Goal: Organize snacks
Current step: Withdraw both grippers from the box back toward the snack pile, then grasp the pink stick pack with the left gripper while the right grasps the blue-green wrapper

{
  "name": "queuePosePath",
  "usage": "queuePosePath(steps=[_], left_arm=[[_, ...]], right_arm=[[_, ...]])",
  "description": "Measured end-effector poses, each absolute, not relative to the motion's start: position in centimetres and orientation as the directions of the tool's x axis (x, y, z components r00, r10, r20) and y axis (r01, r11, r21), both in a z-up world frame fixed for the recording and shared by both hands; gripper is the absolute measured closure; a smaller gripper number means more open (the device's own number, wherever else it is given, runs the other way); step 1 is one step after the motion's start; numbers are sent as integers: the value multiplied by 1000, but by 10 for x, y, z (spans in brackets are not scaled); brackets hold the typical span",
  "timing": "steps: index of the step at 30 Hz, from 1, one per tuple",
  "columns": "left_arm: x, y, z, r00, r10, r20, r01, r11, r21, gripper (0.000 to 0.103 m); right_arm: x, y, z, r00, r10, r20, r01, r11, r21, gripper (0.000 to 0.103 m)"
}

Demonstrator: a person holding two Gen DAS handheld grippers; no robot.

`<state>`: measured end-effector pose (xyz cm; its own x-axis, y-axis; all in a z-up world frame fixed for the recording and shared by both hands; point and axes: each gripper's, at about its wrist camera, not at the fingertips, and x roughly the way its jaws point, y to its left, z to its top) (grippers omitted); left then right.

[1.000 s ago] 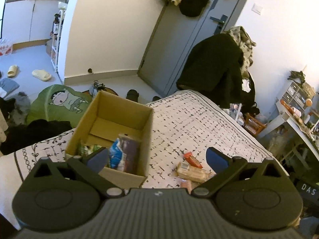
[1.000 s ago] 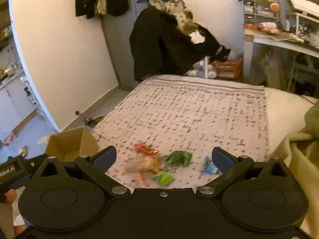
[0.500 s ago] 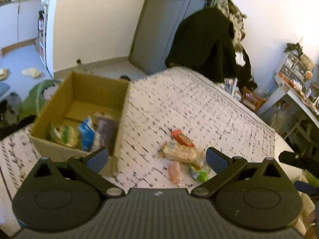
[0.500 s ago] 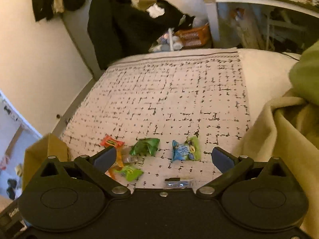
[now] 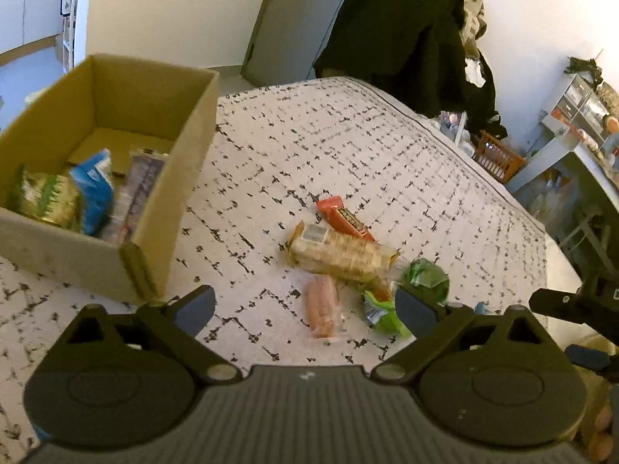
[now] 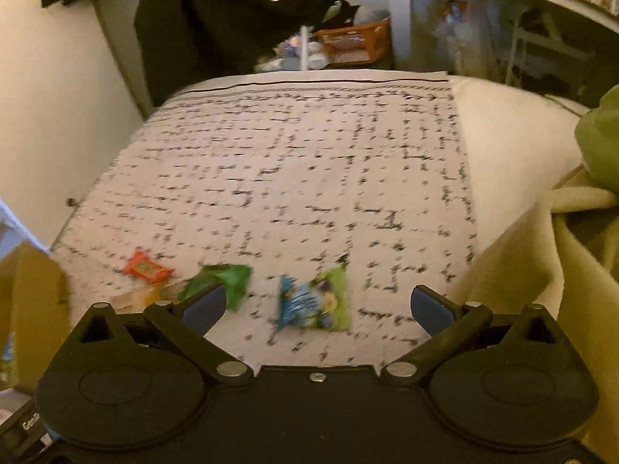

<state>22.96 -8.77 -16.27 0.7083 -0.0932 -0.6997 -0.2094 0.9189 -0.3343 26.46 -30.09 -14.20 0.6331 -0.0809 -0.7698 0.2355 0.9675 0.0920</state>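
Note:
A cardboard box (image 5: 170,178) stands on the bed at the left with several snack packs inside. Loose snacks lie to its right: an orange bar (image 5: 342,216), a long cracker pack (image 5: 340,257), a pink pack (image 5: 321,305) and green packs (image 5: 423,278). My left gripper (image 5: 305,307) hovers over the pink pack, its jaws wide and closing, pads clear of it. In the right wrist view my right gripper (image 6: 315,305) stands open above a blue-and-green pack (image 6: 315,303), not touching it. A green pack (image 6: 218,280) and the orange bar (image 6: 147,267) lie to its left.
The patterned bed cover (image 6: 309,162) stretches ahead. A yellow-green blanket (image 6: 572,255) is heaped at the right. Dark coats (image 5: 406,38) hang beyond the bed's far end, with a desk (image 5: 572,154) and an orange basket (image 5: 499,154) beside it.
Both grippers have come down and forward toward the bed. The left view swung from the box to the loose snacks; the right now has the blue-and-green pack between its fingers.

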Motion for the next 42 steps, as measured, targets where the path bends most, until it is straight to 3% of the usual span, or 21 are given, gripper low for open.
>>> queuePosePath(steps=[4,9,14,17,20,22,24,28,42], left_arm=[[241,-93,-181,698,-95,-710,-213,919,-333,11],[255,-98,-205,672,-112,-732,-221,913,-343,31],[263,-104,-212,682,-82,-727,-226,921,-316,33],[267,-108,-213,678,-60,-733,-233,928,-291,45],[266,-114,-213,673,-15,-740,-237,943,-235,55],[265,-117,-214,668,16,-744,-244,949,-199,65],[265,-116,-215,663,32,-748,-258,948,-188,82],[264,-111,-211,655,25,-755,-264,944,-197,84],[228,-84,-162,705,33,-709,-283,929,-239,84]], right_arm=[[275,-299,-160,598,-58,-800,215,972,91,0],[285,-290,-182,562,-78,-824,167,986,20,0],[291,-293,-194,550,-88,-830,174,985,11,2],[291,-296,-198,558,-88,-825,178,984,15,5],[293,-293,-199,573,-107,-812,153,988,-22,15],[294,-290,-199,579,-125,-806,145,988,-49,35],[295,-285,-196,585,-134,-800,105,990,-90,51],[289,-278,-191,599,-59,-798,17,998,-62,63],[263,-228,-114,736,28,-677,-73,997,-39,64]])
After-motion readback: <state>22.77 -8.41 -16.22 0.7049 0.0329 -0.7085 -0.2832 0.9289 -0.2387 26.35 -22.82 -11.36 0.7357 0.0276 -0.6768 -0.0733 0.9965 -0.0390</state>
